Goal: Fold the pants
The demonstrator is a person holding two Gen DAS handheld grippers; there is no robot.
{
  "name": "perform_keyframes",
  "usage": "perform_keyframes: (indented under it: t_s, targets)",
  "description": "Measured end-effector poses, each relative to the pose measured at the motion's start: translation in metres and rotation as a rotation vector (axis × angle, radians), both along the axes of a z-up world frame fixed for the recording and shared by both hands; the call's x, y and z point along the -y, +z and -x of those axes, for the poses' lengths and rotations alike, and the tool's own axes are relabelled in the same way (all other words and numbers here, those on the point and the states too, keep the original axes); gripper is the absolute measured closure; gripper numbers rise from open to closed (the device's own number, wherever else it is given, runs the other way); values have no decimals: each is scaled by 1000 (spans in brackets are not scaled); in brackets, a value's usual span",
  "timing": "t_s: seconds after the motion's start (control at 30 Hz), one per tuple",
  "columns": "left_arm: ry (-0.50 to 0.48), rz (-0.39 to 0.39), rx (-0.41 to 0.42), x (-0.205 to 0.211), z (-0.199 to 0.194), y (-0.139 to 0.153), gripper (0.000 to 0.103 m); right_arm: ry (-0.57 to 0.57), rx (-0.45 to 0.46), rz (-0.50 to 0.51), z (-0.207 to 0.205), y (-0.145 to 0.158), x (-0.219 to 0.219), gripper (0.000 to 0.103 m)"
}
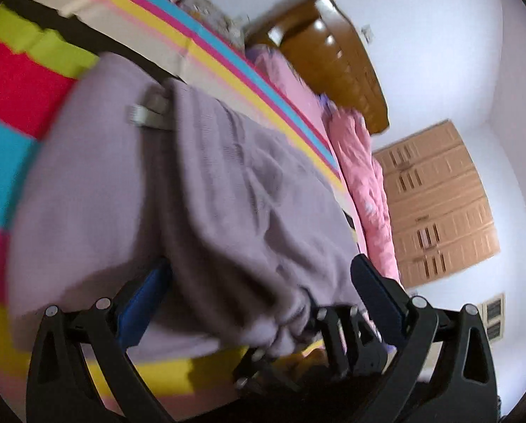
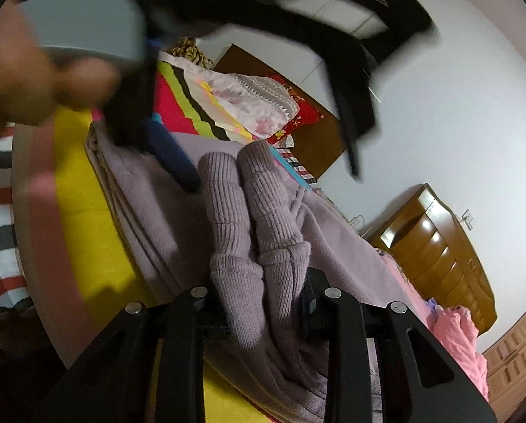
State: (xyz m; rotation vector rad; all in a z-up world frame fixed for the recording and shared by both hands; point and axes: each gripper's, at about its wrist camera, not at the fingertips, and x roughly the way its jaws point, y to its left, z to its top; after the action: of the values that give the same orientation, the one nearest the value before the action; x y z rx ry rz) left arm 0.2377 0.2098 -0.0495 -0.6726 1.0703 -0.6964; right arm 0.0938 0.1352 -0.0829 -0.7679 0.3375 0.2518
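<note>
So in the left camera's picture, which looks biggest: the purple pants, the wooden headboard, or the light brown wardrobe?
1. Purple pants, though nearest the camera.
2. Light brown wardrobe and wooden headboard look alike; unranked.

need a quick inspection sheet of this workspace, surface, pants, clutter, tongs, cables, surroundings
surface: bed under a bright striped blanket, yellow band nearest the right wrist camera.
job's things: mauve knit pants spread on the blanket; both ribbed cuffs lie side by side.
clutter: pink quilt bunched along the far side; patterned pillows at the head.
tongs: right tongs shut on the cuffs; left tongs open, fabric draped between the fingers, not pinched.
cables: nothing seen.
surroundings: wooden nightstand, light wooden wardrobe, white walls.
</note>
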Motion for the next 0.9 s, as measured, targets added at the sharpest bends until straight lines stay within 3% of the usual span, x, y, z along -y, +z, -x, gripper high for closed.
perform_keyframes:
  t_s: [0.07, 0.1, 0.13, 0.2, 0.33, 0.4, 0.47, 0.57, 0.63, 0.83, 0.9]
  targets:
    - [-12, -49, -43, 10, -16, -6, 3, 11, -3, 20, 3, 0, -1, 69]
    - [-17, -81, -53, 15, -21, -9, 3, 22, -10, 29, 6, 1, 1, 61]
    - [-15, -88, -57, 16, -24, -12, 3, 33, -16, 28, 8, 3, 3, 40]
    - [-4, -84, -56, 15, -26, -13, 3, 65, -4, -33, 24, 19, 23, 16]
    - [6, -95, -34, 15, -10, -14, 2, 70, -25, -240, 54, 56, 87, 15]
    - [11, -123, -20, 21, -8, -14, 2, 9, -70, -388, 63, 67, 137, 14]
    - [19, -143, -9, 25, -10, -14, 2, -105, -123, -462, 65, 60, 180, 14]
    - [34, -161, 7, 26, -8, -13, 2, -271, -216, -482, 61, 34, 217, 14]
    - [50, -170, 7, 30, -7, -12, 2, -318, -255, -512, 54, 24, 227, 14]
    - [65, -206, 7, 37, -4, -7, 2, -329, -299, -580, 22, 22, 217, 14]
    - [83, -239, 16, 39, -3, -4, 6, -360, -302, -528, 10, 15, 206, 14]
